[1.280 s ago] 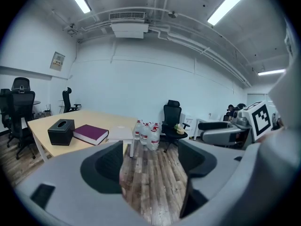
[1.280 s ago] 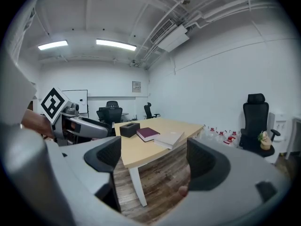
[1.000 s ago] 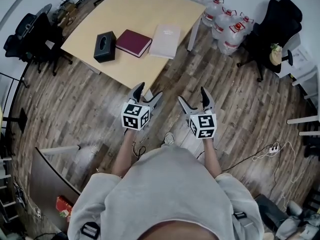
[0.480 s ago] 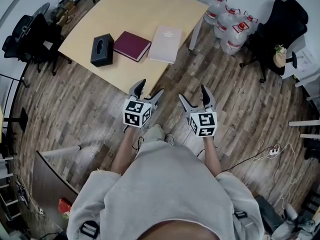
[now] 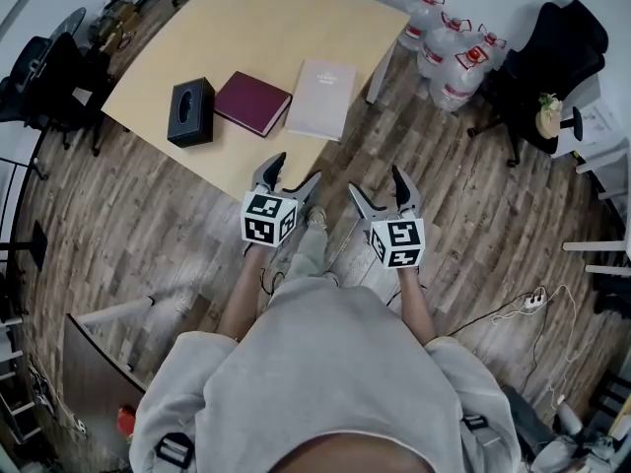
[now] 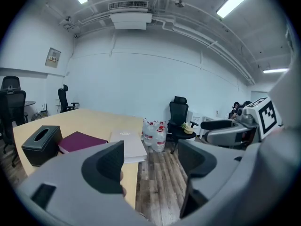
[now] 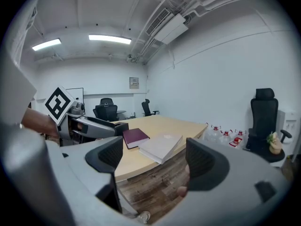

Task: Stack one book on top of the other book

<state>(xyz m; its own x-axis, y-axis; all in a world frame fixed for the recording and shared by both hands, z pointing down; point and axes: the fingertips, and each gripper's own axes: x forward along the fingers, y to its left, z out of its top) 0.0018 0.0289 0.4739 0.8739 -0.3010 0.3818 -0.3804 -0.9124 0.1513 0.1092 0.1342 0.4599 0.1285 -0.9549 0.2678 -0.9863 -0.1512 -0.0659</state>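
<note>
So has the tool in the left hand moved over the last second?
Yes. In the head view the left tool has come nearer the edge of the table and the maroon book.

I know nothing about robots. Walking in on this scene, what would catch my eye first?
First, the left gripper and right gripper, open and empty, with black-and-white marker cubes, held out just short of the table. On the table's near part lie a maroon book and a pale pink book side by side, with a black tissue box beside the maroon one.
</note>
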